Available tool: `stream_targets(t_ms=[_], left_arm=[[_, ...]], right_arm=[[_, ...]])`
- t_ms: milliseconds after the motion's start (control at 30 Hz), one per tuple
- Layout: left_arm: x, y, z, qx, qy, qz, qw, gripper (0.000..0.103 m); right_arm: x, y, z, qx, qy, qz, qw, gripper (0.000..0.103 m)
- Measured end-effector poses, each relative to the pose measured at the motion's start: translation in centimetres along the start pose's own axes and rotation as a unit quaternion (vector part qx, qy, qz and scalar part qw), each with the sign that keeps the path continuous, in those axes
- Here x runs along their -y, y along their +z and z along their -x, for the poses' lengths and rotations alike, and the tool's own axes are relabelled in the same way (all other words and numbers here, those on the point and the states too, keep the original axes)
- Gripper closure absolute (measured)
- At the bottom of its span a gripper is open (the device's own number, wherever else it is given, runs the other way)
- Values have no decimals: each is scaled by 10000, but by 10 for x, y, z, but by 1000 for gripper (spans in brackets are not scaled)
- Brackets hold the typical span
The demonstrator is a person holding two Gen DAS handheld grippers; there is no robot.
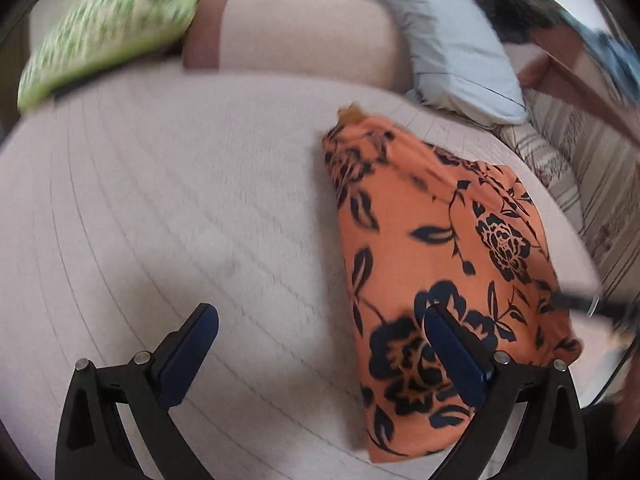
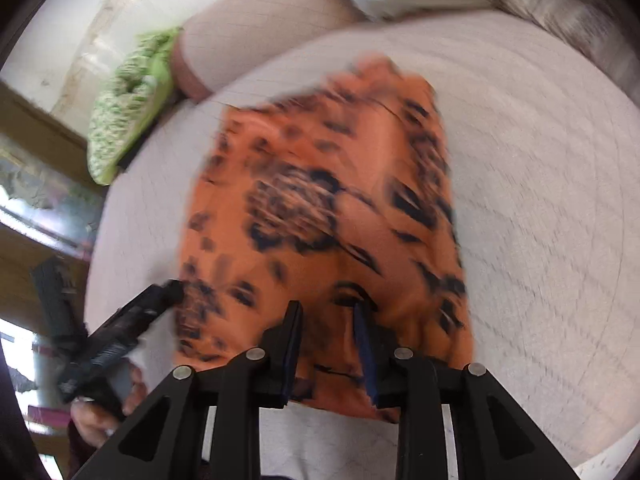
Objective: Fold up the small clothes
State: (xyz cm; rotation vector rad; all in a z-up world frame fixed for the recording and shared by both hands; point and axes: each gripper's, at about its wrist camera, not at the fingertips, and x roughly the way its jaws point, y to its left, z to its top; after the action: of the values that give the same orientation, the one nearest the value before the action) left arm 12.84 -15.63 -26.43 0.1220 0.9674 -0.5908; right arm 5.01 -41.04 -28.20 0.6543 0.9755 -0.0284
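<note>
An orange garment with dark floral print (image 1: 440,240) lies folded into a long flat shape on the pale quilted bed cover (image 1: 160,200). My left gripper (image 1: 320,316) is open wide above the cover at the garment's left edge. Its right finger hangs over the print and nothing is between the fingers. In the right wrist view the same garment (image 2: 328,200) fills the middle, blurred. My right gripper (image 2: 328,308) hovers over its near edge with the jaws a little apart, and flat cloth shows through the gap. The left gripper (image 2: 152,304) appears at the garment's left side.
A green patterned pillow (image 1: 108,36), a beige bolster (image 1: 300,36) and a pale blue pillow (image 1: 452,56) line the far side of the bed. A striped blanket (image 1: 592,184) and a person's dark hair (image 1: 516,4) are at the right. Wooden shelving (image 2: 36,208) stands at the left.
</note>
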Motion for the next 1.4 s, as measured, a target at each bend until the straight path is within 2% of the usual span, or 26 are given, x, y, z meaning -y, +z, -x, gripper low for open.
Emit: stream_targets(t_ms=[67,133,200,267,300,333,433,533,633,667,767,833,900,1000,1067,1200,1300,1400], left_arm=[[10,3,-4,51,-53,-239,9997,0],[20,4,-13,-30,-129,-452,9989,0],[28,2,-26,-178,-146,-614,9978,0],[28,4,-36,-341,-173,-508,9980,0],[22,8,-40,-471,-345,-315,9978,0],[18,10,-42,-582,-466,-179,9971,0],[11,16,-48,-722,-641,2,9953,0],[6,27,-37,-323,-507,97,9981,0],[-2,40,-32,14,-420,207,9989,0],[-3,43,-36,0,-401,222,9990,0],[-1,45,-62,-363,-245,135,9989,0],[-1,45,-71,-445,-349,228,9981,0],[1,49,-73,-402,-389,208,9982,0],[2,46,-69,-367,-370,116,9986,0],[-1,41,-62,-373,-426,102,9983,0],[3,38,-63,-392,-412,122,9983,0],[6,27,-61,-337,-360,186,9986,0],[2,12,-52,-227,-277,330,9988,0]], right_arm=[[-11,17,5,167,182,2,9997,74],[-24,41,-5,284,147,61,9995,74],[-28,59,-30,81,-11,141,9999,74],[-20,76,-67,-233,-398,115,9989,75],[-13,86,-83,-336,-329,55,9989,75],[-13,95,-86,-248,-277,56,9993,75],[-25,125,-83,69,-553,192,9983,75],[-47,143,-85,-130,5,356,9993,75],[-75,149,-103,-529,311,778,9951,75],[-80,151,-114,-659,391,804,9938,75],[-82,156,-158,-874,255,632,9938,75],[-79,164,-169,-712,542,414,9951,75],[-73,172,-162,-458,639,79,9969,75],[-66,174,-132,59,606,21,9981,75],[-57,169,-111,231,509,33,9984,75],[-20,137,-57,529,353,-193,9978,75],[10,101,-30,555,236,-250,9979,75],[33,62,-23,427,168,-254,9986,75]])
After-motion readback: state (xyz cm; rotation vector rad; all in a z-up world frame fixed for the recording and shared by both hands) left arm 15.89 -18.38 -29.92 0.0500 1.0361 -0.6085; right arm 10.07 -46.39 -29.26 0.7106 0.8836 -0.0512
